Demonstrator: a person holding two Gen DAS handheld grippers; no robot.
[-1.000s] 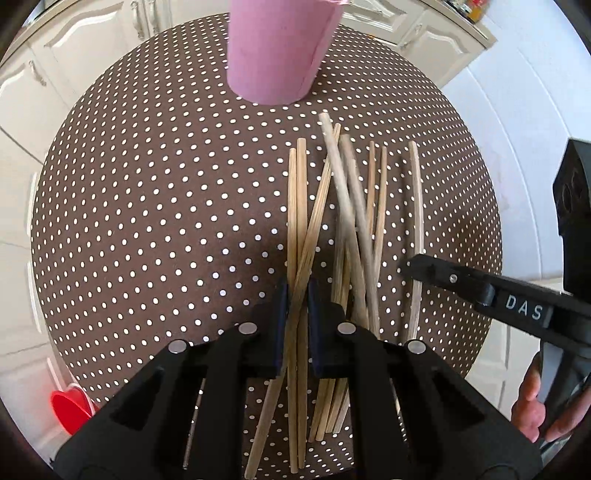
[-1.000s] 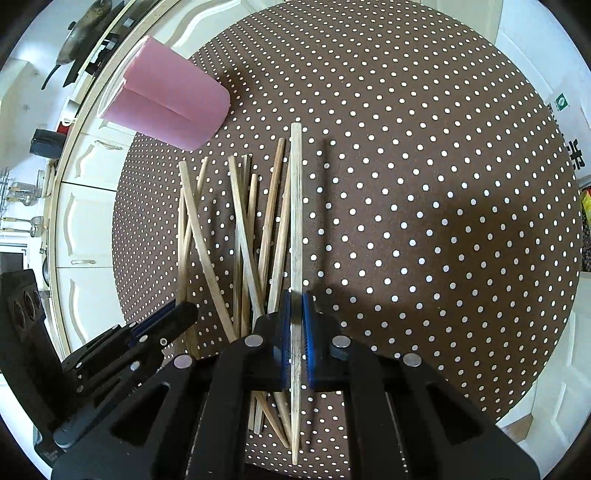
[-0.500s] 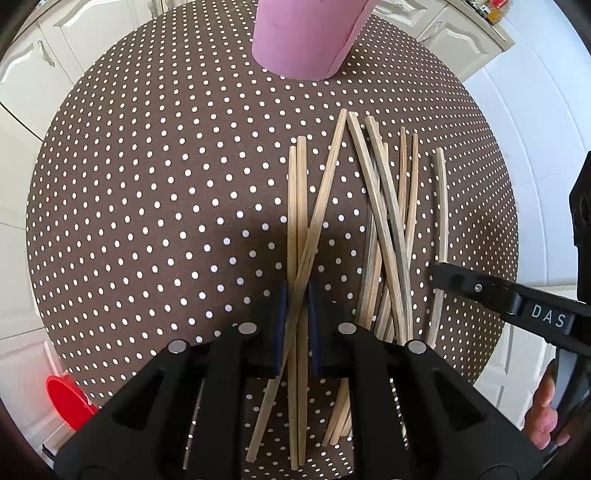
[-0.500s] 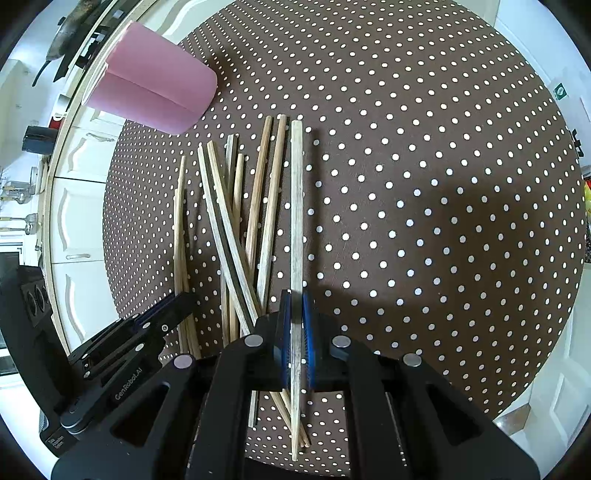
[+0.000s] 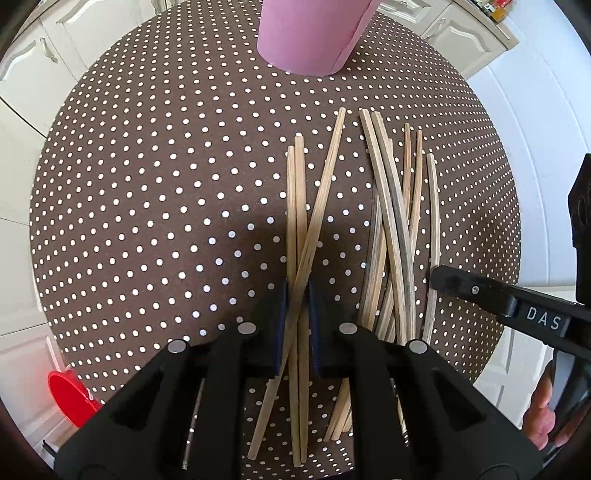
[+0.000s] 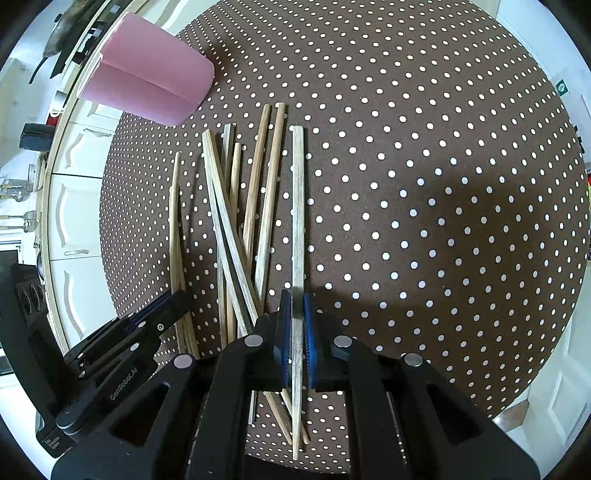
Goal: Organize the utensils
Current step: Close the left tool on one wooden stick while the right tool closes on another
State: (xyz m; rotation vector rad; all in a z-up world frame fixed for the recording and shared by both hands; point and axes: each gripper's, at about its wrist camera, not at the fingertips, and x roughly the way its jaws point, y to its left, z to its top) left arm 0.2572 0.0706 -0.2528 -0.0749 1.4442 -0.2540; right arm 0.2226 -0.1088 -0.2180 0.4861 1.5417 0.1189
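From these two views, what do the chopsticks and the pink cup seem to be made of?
The chopsticks look like bare wood or bamboo: matte, pale tan with lengthwise grain, some greyed. The pink cup seems to be plastic, perhaps silicone: even colour, smooth satin surface, no gloss. The look alone cannot settle which.

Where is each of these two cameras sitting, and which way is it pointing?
Left wrist view: rides the left gripper, looking steeply down at crossed chopsticks in its jaws; a hand shows at right.
Right wrist view: rides the right gripper, looking down at the single chopstick it grips; no hand visible.
Shared: the pink cup, the polka-dot tablecloth, the loose pile, each other's gripper.
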